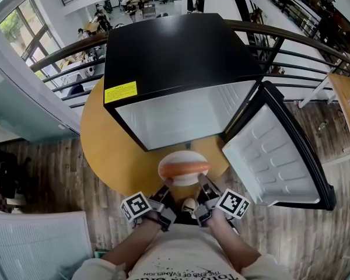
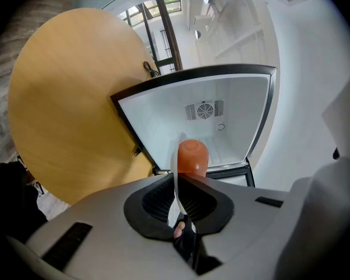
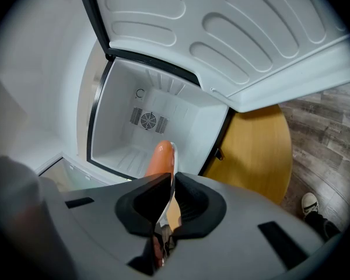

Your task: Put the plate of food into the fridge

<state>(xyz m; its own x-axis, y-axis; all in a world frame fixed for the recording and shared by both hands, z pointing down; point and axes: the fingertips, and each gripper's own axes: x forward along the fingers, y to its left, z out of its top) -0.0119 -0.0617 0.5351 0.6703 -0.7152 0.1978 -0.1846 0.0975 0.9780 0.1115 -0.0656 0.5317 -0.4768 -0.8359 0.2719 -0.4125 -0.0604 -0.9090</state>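
Note:
A white plate (image 1: 183, 177) carrying an orange sausage (image 1: 184, 166) is held in the air in front of the open black mini fridge (image 1: 175, 63). My left gripper (image 1: 165, 191) is shut on the plate's near left rim and my right gripper (image 1: 205, 186) is shut on its near right rim. In the left gripper view the plate (image 2: 175, 182) shows edge-on between the jaws, with the sausage (image 2: 192, 156) beyond. The right gripper view shows the same plate (image 3: 170, 185) and sausage (image 3: 159, 159). The fridge's white inside (image 2: 207, 121) looks bare.
The fridge door (image 1: 280, 150) is swung open to the right, its white shelved liner facing me. The fridge stands on a round wooden table (image 1: 114, 150). Behind it runs a dark railing (image 1: 291, 45). A white crate (image 1: 35, 244) is on the wooden floor at lower left.

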